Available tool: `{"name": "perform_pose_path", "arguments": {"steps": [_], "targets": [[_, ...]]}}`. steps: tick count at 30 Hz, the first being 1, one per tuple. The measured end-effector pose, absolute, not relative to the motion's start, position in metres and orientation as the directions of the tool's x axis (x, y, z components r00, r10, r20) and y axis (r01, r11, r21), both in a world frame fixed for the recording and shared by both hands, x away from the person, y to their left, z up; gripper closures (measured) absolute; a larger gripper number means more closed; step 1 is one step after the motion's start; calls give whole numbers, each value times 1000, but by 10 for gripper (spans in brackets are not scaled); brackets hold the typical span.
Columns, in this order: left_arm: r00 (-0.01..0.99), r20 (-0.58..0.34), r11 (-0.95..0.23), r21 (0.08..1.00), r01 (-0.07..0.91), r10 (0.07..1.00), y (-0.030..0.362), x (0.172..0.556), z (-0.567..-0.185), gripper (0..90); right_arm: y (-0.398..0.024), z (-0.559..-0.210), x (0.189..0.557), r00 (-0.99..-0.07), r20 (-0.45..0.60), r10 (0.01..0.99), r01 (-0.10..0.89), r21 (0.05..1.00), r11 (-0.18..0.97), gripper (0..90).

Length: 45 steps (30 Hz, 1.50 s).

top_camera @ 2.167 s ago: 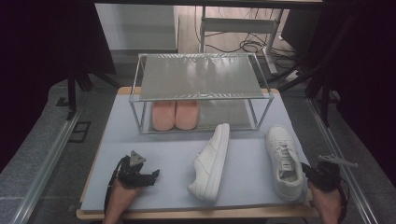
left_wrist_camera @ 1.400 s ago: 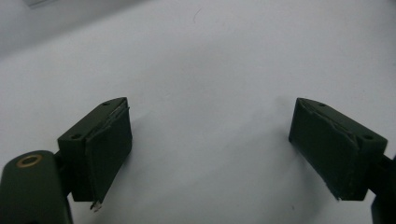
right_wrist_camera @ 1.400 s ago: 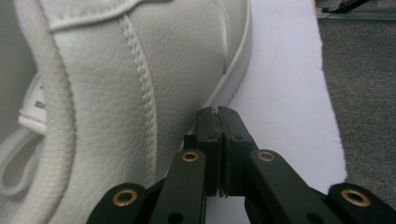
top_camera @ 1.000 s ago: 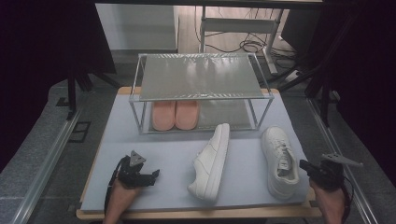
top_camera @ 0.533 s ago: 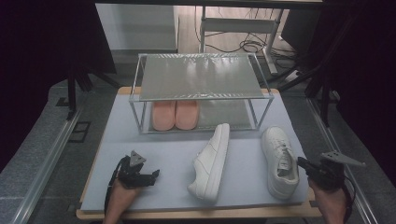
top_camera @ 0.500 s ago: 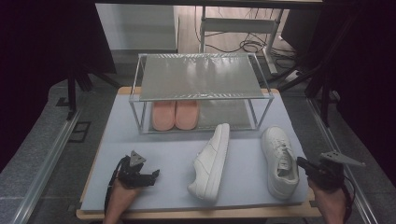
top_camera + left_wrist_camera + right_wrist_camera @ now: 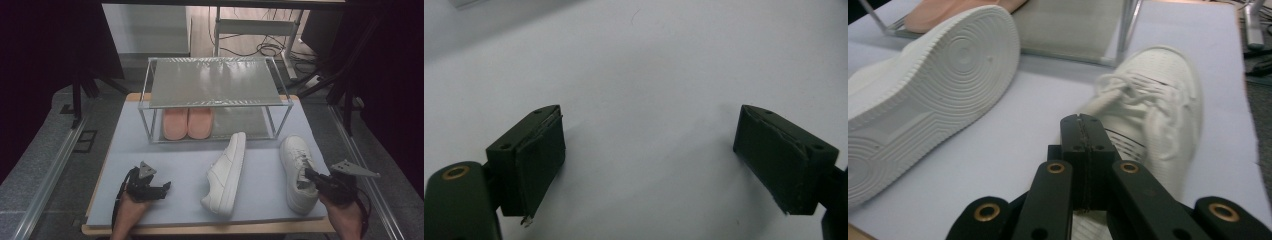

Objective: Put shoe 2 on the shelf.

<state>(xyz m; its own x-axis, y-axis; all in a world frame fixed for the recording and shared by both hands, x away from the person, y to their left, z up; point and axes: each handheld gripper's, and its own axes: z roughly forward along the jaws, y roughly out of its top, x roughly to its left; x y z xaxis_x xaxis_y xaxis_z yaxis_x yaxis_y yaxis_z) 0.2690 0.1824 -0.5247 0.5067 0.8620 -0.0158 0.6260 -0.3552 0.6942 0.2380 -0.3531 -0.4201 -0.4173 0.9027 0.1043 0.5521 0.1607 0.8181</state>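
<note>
A white sneaker (image 7: 295, 155) stands upright on the pale mat (image 7: 170, 157) at the right. My right gripper (image 7: 307, 173) is shut, and its tip reaches over that sneaker's opening from the heel side. In the right gripper view the pads (image 7: 1083, 125) meet with nothing visible between them, the laces (image 7: 1128, 95) lie just beyond, and white lining shows below. A second white sneaker (image 7: 227, 172) lies on its side at the middle, its ribbed sole (image 7: 933, 85) facing my right gripper. My left gripper (image 7: 162, 189) rests open at the front left, with only bare mat between its pads (image 7: 649, 165).
A clear two-level rack (image 7: 215, 82) stands at the back of the mat. A pair of pink slippers (image 7: 187, 122) sits on the left of its lower level, and the right part there is bare. The table's front edge (image 7: 200, 230) runs close behind both hands.
My shut right gripper has moved left and a little up, from beside the right sneaker to over its opening. That sneaker shifted slightly left earlier. The left gripper has kept still.
</note>
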Motion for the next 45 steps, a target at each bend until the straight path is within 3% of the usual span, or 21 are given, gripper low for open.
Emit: {"name": "perform_pose_path", "arguments": {"steps": [28, 45], "targets": [[507, -16, -355, 694, 626, 862, 182, 269, -525, 134, -264, -431, 245, -614, 101, 783, 522, 796, 307, 898], [506, -16, -355, 694, 626, 862, 182, 269, -525, 133, -227, -442, 258, -674, 102, 732, 506, 786, 356, 898]]}}
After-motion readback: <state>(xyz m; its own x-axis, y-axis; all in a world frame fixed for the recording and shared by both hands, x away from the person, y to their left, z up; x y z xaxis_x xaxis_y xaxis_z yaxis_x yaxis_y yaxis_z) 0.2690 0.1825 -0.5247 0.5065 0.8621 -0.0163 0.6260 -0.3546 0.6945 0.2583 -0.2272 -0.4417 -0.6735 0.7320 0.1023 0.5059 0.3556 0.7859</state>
